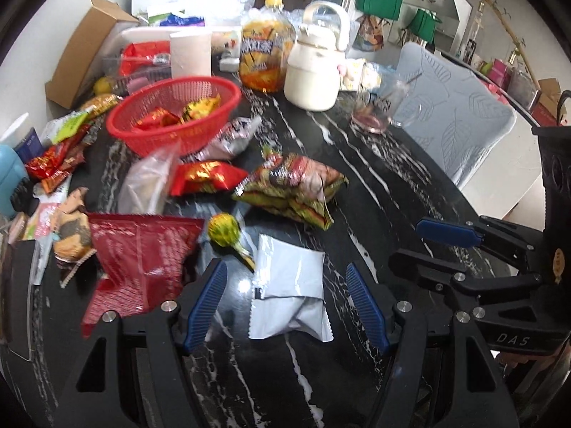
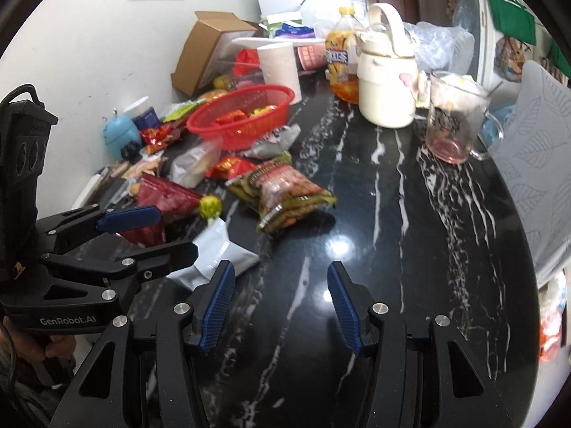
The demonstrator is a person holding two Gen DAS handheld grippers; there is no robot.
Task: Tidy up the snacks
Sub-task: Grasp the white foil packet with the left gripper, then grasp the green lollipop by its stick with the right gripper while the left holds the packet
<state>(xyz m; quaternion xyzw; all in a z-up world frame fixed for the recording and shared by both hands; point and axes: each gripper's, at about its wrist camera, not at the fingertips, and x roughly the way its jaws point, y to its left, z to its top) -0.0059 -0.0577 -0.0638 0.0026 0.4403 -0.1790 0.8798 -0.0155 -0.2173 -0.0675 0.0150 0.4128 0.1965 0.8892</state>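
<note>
Left wrist view: two snack packets in one red basket.

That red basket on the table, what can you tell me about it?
The red basket is a round, shallow bowl of perforated plastic mesh with a solid rolled rim. It sits upright on the black marble table, toward the back left. Inside lie a few wrapped snacks: red foil packets and a yellow-green one. A grey snack bag leans against its front; a paper roll stands behind. Neither tool touches it.
</note>
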